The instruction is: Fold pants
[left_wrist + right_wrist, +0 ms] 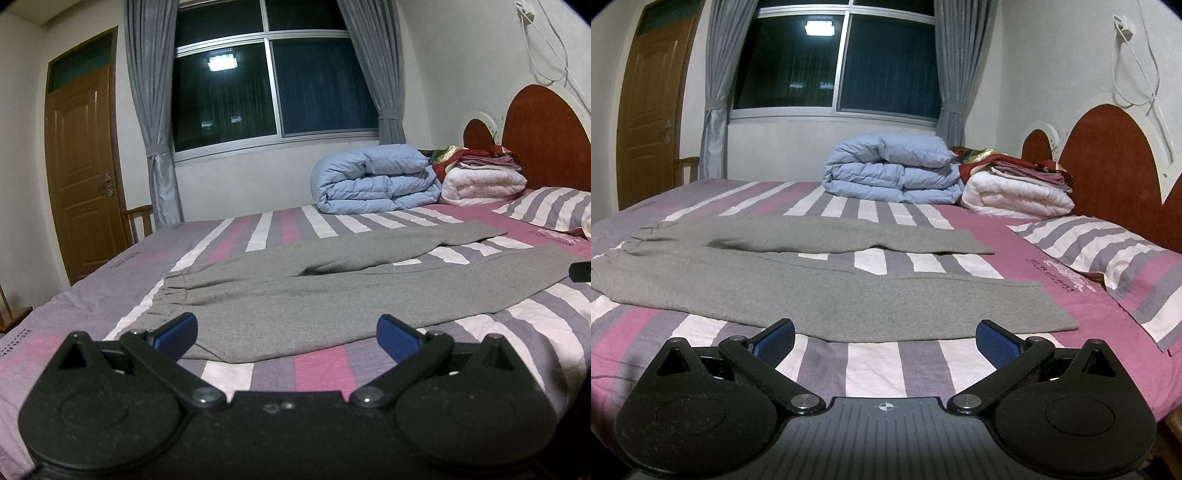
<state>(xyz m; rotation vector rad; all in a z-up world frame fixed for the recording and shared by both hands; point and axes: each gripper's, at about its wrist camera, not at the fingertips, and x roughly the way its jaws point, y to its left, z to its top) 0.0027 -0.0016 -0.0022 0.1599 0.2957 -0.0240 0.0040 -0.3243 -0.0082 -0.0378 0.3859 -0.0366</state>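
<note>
Left gripper (287, 338) spread wide, nothing between the blue pads (176, 334), poised low over the near edge of the pants (295, 295) close to the waistband end. Right gripper (885, 341) likewise wide apart and empty, just short of the near leg's hem at 12 o'clock in its view. The grey pants lie flat on the striped bedspread (886, 365), waistband (173, 295) toward 9 o'clock, the legs splayed in a narrow V running toward 3 o'clock. Folding looks not yet begun. Judgement: first fold is leg over leg, so each gripper should pinch the near leg's edge, left by the waistband, right by the hem, taking both cloth layers but not the bedspread beneath. Lift level and together; uneven lifting would likely twist the leg. Blue quilt (890, 170) and pillow (1108, 258) sit well apart.
</note>
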